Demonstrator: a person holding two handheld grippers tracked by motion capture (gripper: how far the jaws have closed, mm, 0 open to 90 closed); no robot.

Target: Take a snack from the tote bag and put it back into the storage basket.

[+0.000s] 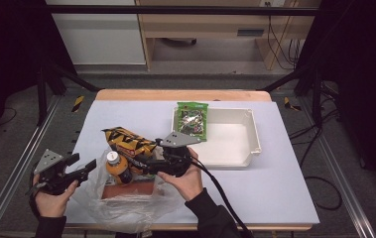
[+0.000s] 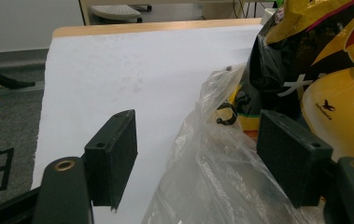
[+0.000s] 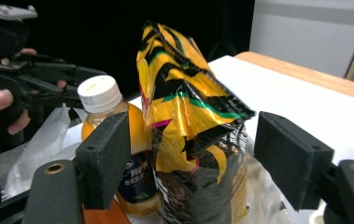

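Note:
A clear plastic bag [image 1: 101, 198] lies at the table's near left. In it stand a yellow-and-black snack bag [image 1: 128, 141], an orange juice bottle [image 1: 116, 166] with a white cap, and a red-brown box [image 1: 126, 191]. My right gripper [image 1: 148, 163] points left at the bag. In the right gripper view the gripper [image 3: 191, 154] is open, with the snack bag [image 3: 184, 93] between its jaws and the bottle [image 3: 104, 107] beside it. My left gripper [image 1: 81, 164] is open at the bag's left edge. A fold of the plastic bag [image 2: 212, 177] lies between the jaws of my left gripper [image 2: 195, 154].
A white tray [image 1: 235, 148] sits right of centre, and a green snack packet [image 1: 192, 119] leans on its left rim. White sheet [image 1: 275, 188] covers the table. Metal frame rails run along both sides, with cables on the floor at right.

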